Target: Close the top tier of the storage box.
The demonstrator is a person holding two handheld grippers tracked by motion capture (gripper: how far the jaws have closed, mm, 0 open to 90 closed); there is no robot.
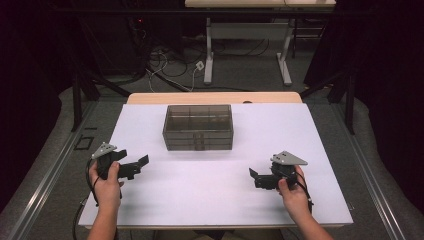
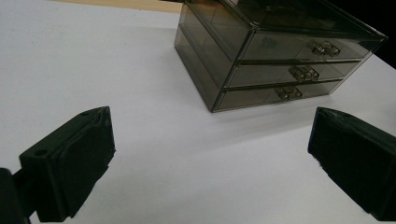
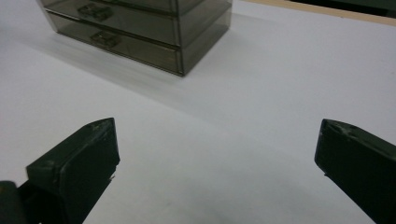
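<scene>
**Smoked-plastic drawer box waits between two open grippers**

A small drawer box (image 1: 198,127) of smoky, see-through plastic stands upright on the white tabletop (image 1: 215,200), toward the far side and roughly centred between left and right. It has three shallow drawers stacked one above the other, all pushed in flush, each with a small clear pull at the middle of its front; the fronts face the person. In the left gripper view the drawer box (image 2: 261,56) sits up and to the right, showing its front and one side wall. In the right gripper view the drawer box (image 3: 140,28) sits in the upper left corner, cut off by the frame.

The left gripper (image 1: 141,163), held in the person's left hand (image 1: 107,187), is near the box's left front corner but clear of it, pointing inward across the tabletop. Its jaws stand wide apart with nothing but bare tabletop between them.

The right gripper (image 1: 253,175), in the right hand (image 1: 294,195), lies farther off, well apart from the box's right front corner, and also points inward. Its jaws are spread fully open and hold nothing.

Beyond the tabletop's far wooden edge lies a grey floor (image 1: 240,75) with loose cables (image 1: 165,65) and the legs of another table (image 1: 208,55).
</scene>
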